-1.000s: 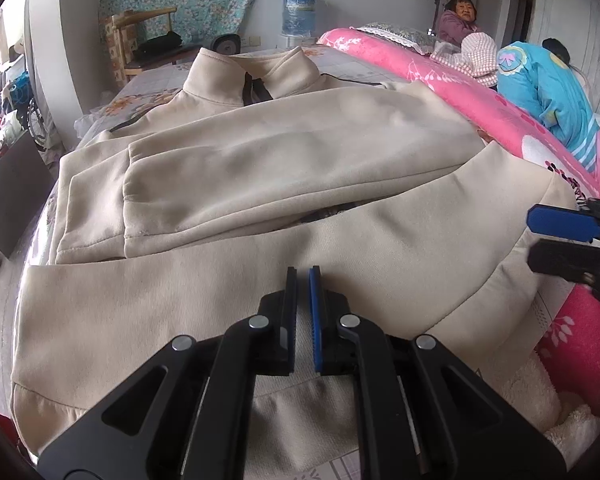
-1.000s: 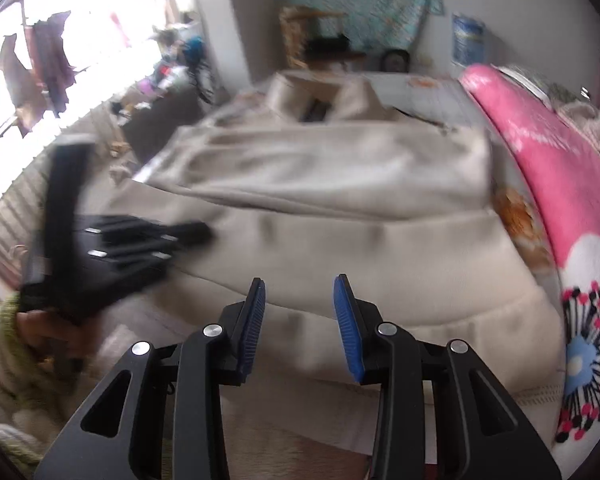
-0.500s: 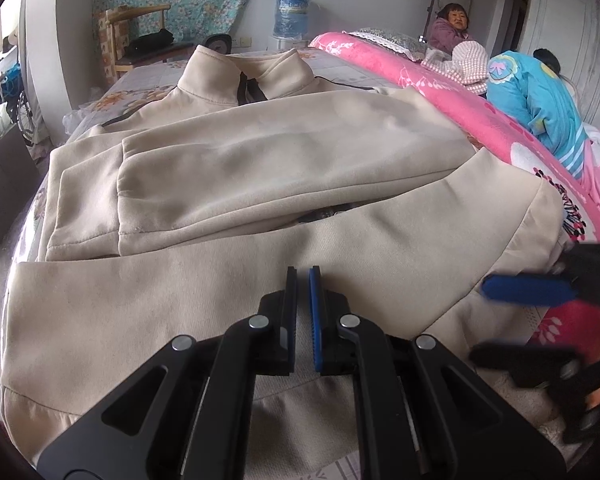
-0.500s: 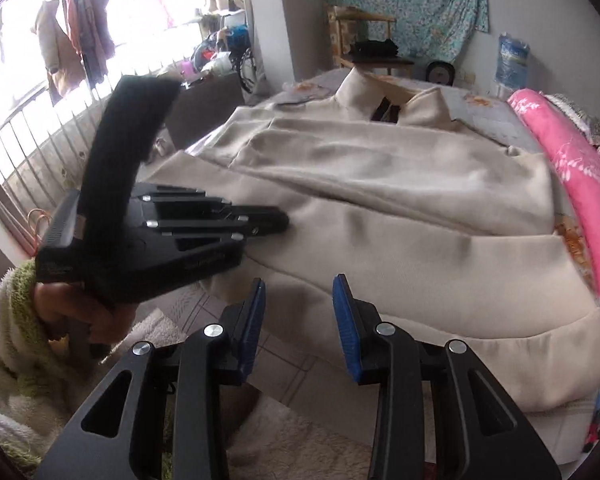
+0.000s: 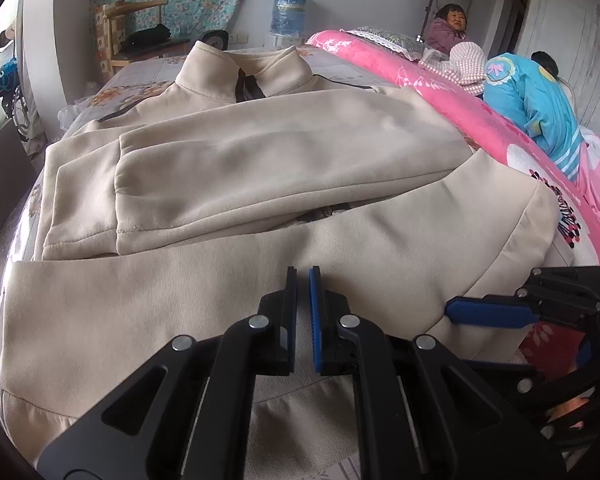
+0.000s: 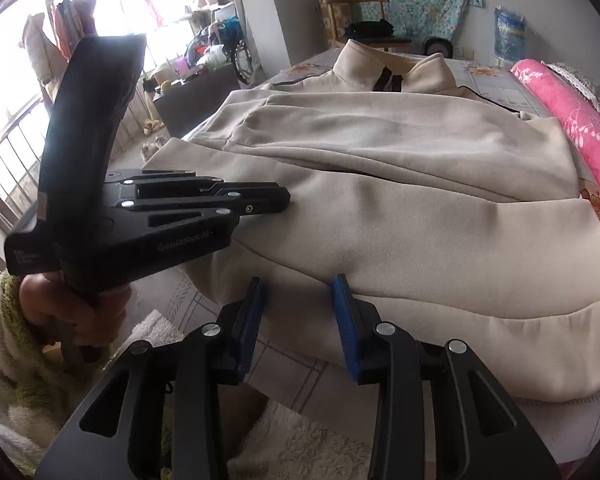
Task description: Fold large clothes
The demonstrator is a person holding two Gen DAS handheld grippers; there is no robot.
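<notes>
Jacket (image 5: 260, 168), beige, lies spread across the bed (image 6: 496, 76) with its collar at the far end and its hem toward me; both sleeves are folded across the chest. The hem edge runs just ahead of my right gripper (image 6: 300, 312), whose blue-padded jaws stand well apart, holding nothing, with the right pad at the hem's fold. My left gripper (image 5: 303, 300) sits over the lower panel of the jacket, jaws nearly together with a narrow gap; I cannot tell whether cloth is pinched between them. In the right wrist view the left gripper (image 6: 276, 200) points across the near left part of the jacket, held by my left hand (image 6: 72, 304). In the left wrist view the right gripper (image 5: 496, 316) reaches in from the right at the jacket's near right corner.

Open room: bare patterned bedsheet (image 6: 296, 368) shows between the hem and the near bed edge. On the right a pink quilt (image 5: 440, 92) borders the jacket closely. Beyond it sit a woman (image 5: 450, 28) and a child in blue (image 5: 536, 100). At the far wall stand a water jug (image 5: 290, 10) and a wooden chair (image 5: 128, 32); a dark cabinet (image 6: 196, 96) stands off the bed's left side.
</notes>
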